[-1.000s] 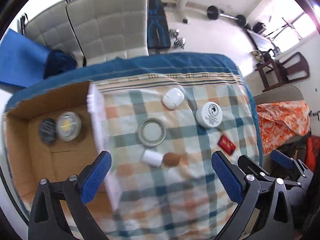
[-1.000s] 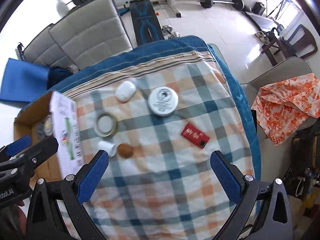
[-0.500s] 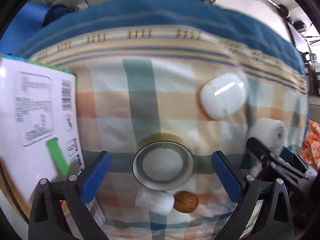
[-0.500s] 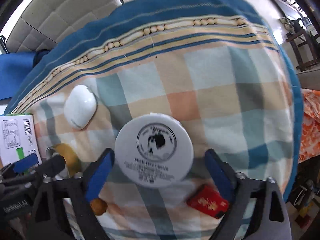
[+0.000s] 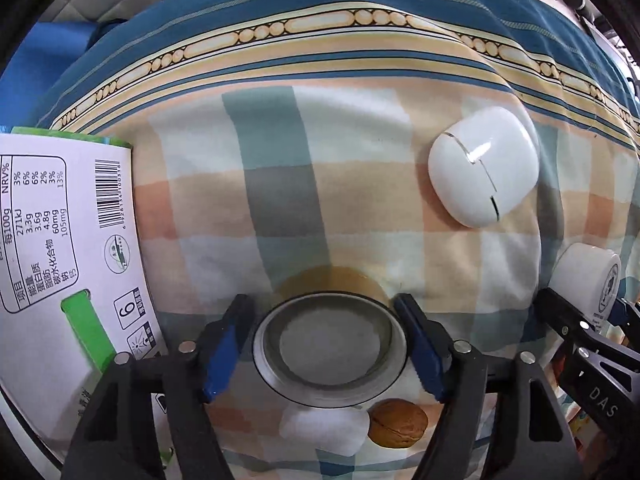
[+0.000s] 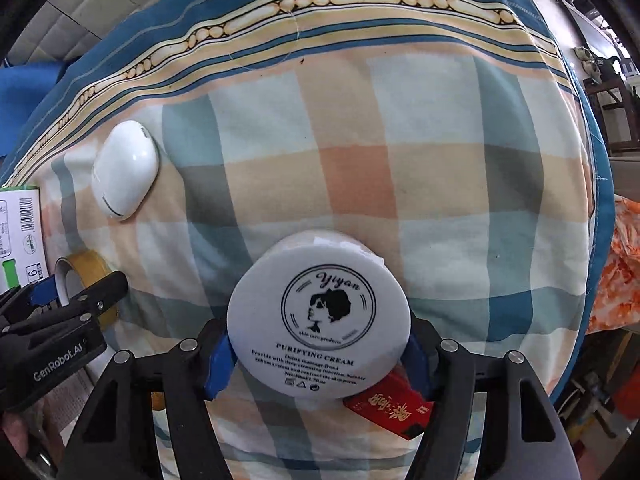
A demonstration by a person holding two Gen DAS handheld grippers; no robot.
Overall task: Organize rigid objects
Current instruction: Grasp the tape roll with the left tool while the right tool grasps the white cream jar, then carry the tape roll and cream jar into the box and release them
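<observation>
Beside tape roll (image 5: 328,352), walnut (image 5: 397,423); right view hides it.

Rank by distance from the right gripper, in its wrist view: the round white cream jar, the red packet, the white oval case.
1. Round white cream jar, clamped in the right gripper.
2. Red packet, just lower right.
3. White oval case, far upper left.

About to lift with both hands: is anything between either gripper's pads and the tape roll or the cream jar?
Nothing visible. The left gripper has just been closing around the tape roll; the right gripper clamps the cream jar.
</observation>
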